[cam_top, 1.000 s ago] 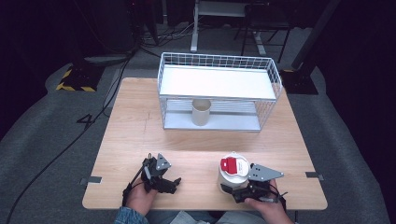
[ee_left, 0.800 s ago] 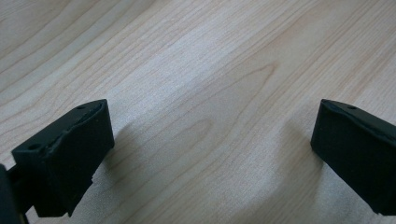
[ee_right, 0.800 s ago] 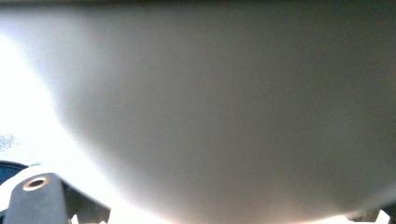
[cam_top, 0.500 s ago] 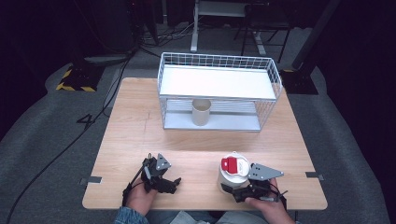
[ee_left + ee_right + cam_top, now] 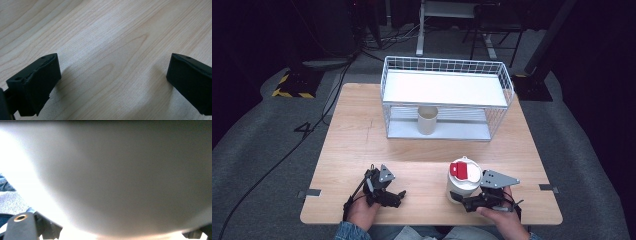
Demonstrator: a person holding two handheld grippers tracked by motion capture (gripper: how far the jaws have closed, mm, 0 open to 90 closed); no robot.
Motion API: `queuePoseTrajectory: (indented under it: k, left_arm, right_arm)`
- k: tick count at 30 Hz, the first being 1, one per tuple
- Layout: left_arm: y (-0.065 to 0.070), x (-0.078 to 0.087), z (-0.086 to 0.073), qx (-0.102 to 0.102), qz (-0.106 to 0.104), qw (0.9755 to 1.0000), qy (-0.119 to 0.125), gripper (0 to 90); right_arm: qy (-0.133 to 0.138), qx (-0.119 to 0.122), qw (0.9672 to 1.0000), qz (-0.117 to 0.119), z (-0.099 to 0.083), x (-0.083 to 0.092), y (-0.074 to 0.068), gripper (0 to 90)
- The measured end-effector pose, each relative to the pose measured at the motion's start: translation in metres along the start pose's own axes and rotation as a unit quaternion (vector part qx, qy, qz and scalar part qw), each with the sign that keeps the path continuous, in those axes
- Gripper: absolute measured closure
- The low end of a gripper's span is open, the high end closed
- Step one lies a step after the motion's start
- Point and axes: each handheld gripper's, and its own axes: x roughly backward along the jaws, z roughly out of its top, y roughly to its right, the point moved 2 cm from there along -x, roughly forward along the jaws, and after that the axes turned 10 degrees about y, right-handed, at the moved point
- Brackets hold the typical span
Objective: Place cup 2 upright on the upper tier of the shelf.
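Note:
A white container point(image 5: 463, 182) with a red-and-white lid stands near the table's front edge, right of centre. My right gripper point(image 5: 462, 200) lies low against its base, jaws on either side, shut on it. In the right gripper view the container's pale wall point(image 5: 112, 177) looms very close between the jaw tips point(image 5: 110, 232). My left gripper point(image 5: 396, 196) rests on the wood at the front left, open. The left gripper view has its jaws point(image 5: 113, 82) wide apart over bare wood.
A white wire rack point(image 5: 444, 87) with a flat top shelf stands at the back of the wooden table point(image 5: 362, 145). A beige cup point(image 5: 427, 120) stands on its lower level. Grey floor and cables surround the table.

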Motion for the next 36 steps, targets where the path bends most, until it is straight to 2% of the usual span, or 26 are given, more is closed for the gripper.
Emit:
queuePoseTrajectory:
  k: [17, 26, 29, 34, 35, 36]
  left_arm:
    - [0.0, 0.0, 0.0, 0.0, 0.0, 1.0, 0.0, 0.0]
    - [0.0, 0.0, 0.0, 0.002, 0.002, 1.0, -0.002, 0.0]
    - [-0.001, 0.0, 0.001, 0.003, 0.005, 1.0, -0.002, 0.0]
    - [-0.004, -0.003, 0.003, 0.02, 0.023, 0.9995, 0.0, 0.0]
    - [-0.004, -0.003, 0.003, 0.02, 0.023, 0.9995, 0.0, 0.0]
    - [-0.005, -0.003, 0.003, 0.02, 0.024, 0.9995, 0.0, 0.0]
  right_arm:
    - [0.013, 0.018, 0.9996, -0.02, 0.044, 0.006, 0.016, 13.8]
    - [0.022, 0.026, 0.9987, -0.039, 0.076, 0.013, 0.034, 13.8]
    - [0.022, 0.027, 0.9985, -0.042, 0.082, 0.014, 0.036, 13.8]
    - [0.031, 0.027, 0.998, -0.048, 0.1, 0.016, 0.045, 13.8]
    - [0.031, 0.027, 0.998, -0.048, 0.1, 0.016, 0.045, 13.8]
    - [0.032, 0.026, 0.998, -0.048, 0.108, 0.017, 0.047, 13.8]
